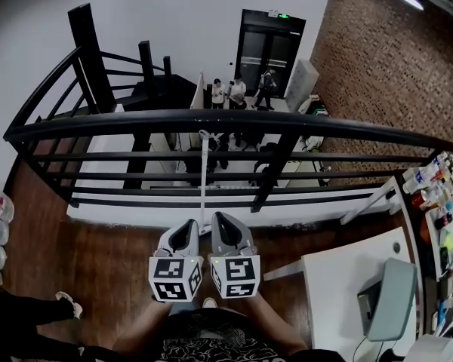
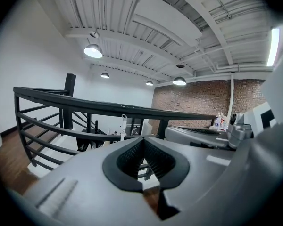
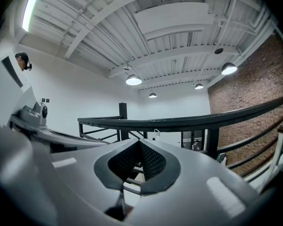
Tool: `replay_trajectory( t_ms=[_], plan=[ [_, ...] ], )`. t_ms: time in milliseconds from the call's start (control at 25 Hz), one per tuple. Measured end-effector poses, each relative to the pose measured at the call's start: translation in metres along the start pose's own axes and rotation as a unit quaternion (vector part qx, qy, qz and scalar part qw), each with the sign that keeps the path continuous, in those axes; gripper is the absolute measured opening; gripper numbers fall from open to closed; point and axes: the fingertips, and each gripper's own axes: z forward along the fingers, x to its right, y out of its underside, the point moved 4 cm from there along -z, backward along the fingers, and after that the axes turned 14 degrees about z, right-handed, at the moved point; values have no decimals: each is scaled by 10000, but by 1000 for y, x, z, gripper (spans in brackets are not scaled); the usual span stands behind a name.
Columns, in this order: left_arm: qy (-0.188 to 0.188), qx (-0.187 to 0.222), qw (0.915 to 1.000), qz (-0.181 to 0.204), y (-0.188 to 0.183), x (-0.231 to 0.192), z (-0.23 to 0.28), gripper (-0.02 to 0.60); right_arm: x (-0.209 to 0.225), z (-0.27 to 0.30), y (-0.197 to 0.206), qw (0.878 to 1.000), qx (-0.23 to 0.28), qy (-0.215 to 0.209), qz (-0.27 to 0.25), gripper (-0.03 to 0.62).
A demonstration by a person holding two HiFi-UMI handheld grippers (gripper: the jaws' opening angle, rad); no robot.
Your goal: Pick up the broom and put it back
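Mezzanine with dark wooden floor [image 1: 98, 266]; red brick wall [image 1: 362, 66] at upper right; curved black metal railing [image 1: 136, 121] across the middle of the head view; open drop beyond it, with people on the lower floor [image 1: 237, 93] at upper centre. Thin white broom handle [image 1: 204, 176] stands near-upright at frame centre, leaning on the railing, hanging loop [image 1: 204, 134] at its top; the brush end is hidden behind the grippers. Left gripper [image 1: 186, 231] and right gripper [image 1: 223, 226] sit side by side at lower centre, near the handle's foot; both pairs of jaws are together with nothing between them; neither touches the broom.

Judgement: the broom is propped on the rail alone, unheld.

Risks:
- closed jaws pushed forward would nudge the handle rather than take it;
- the handle could slide along the rounded rail and topple, or tip through the bars toward the people below;
- the jaws must part before any grasp;
- a grasp low on the handle leaves the long top free to swing against the rail.
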Motion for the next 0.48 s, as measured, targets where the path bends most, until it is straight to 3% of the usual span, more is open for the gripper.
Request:
replay_trajectory(
  t_ms=[480],
  plan=[
    [143,-24,9999,70,3,12,-5,5,2,-13,10,9999,-106,17,104,0]
  ],
)
